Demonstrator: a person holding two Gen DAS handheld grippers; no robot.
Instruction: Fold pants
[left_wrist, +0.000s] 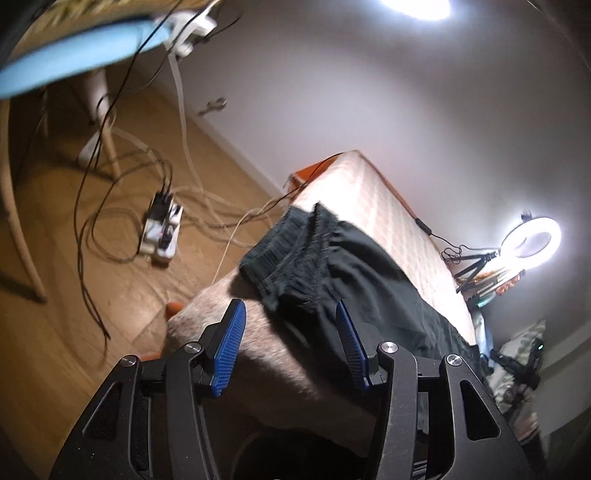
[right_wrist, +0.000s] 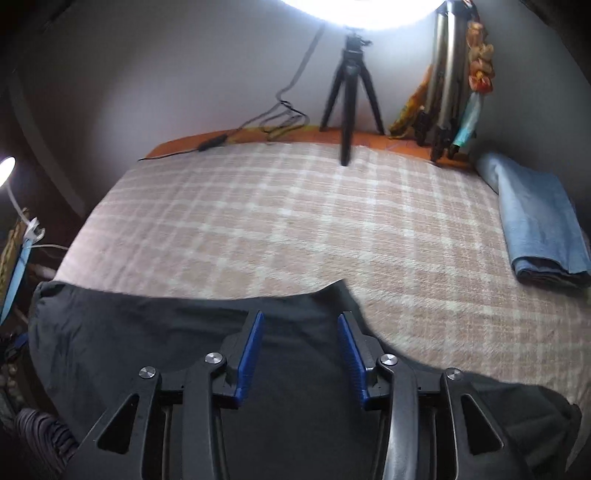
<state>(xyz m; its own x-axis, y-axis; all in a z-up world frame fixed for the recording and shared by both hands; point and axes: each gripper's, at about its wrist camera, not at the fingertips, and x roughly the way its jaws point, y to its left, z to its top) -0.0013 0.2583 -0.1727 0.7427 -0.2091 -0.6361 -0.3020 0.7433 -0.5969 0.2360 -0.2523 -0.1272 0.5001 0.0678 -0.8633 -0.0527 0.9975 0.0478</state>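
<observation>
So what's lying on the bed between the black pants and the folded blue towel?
Nothing: in the right wrist view, only bare checked blanket lies between the pants and the towel.

Pants: I count one black pair (right_wrist: 155, 332) on the bed (right_wrist: 295, 221).
Grippers: I have two, the left gripper (left_wrist: 291, 314) and the right gripper (right_wrist: 300, 325).
Fingers: two blue-padded fingers (left_wrist: 231, 347) on each, so I see four.
Folded blue cloth: one (right_wrist: 535, 221) at the bed's far right.
Ring lights: one lit ring (left_wrist: 532, 236) that I can make out.
Small black tripods: one (right_wrist: 351, 92).
Power strips: one (left_wrist: 162, 229) on the floor.
</observation>
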